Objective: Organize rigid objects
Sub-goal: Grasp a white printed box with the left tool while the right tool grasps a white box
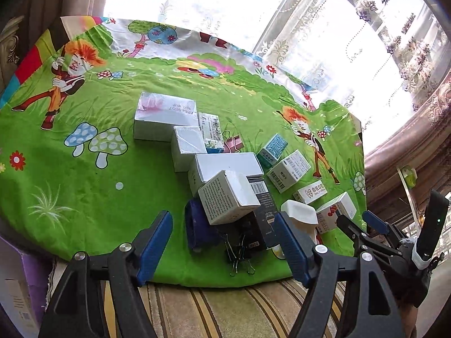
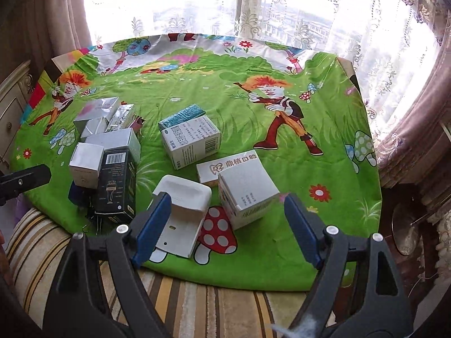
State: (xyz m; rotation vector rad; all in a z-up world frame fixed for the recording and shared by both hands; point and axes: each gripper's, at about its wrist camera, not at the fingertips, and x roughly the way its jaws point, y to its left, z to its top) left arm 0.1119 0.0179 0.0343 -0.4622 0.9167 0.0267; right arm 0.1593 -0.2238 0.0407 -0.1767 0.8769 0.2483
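Green cartoon cloth (image 2: 180, 90) over a striped cushion (image 2: 197, 304), lace curtains (image 2: 282, 5) and bright window behind.

Boxes sit in two loose groups on the cloth. On the left a cluster: big white box (image 1: 165, 115) farthest back, a small white box (image 1: 187, 146) touching its near corner, a long white box (image 1: 225, 167) nearer again, and a grey-sided carton (image 1: 228, 200) tilted on top of the pile. A black box (image 2: 115, 183) with a barcode lies against that carton. Black binder clips (image 1: 239, 256) lie at the cloth's near edge, just in front of it.

To the right, a teal-topped box (image 2: 181, 117) touches a larger printed white box (image 2: 190, 143). Nearer, a flat box with orange characters (image 2: 225, 167) sits just behind a white cube box (image 2: 245, 194). A white plastic holder (image 2: 183, 211) lies beside the cube, partly over a red mushroom print.

My left gripper (image 1: 225, 249) hangs over the near end of the pile, jaws apart, nothing pinched. My right gripper (image 2: 227, 226) has jaws wide; its left pad overlaps the holder in view, contact unclear, and it holds nothing.
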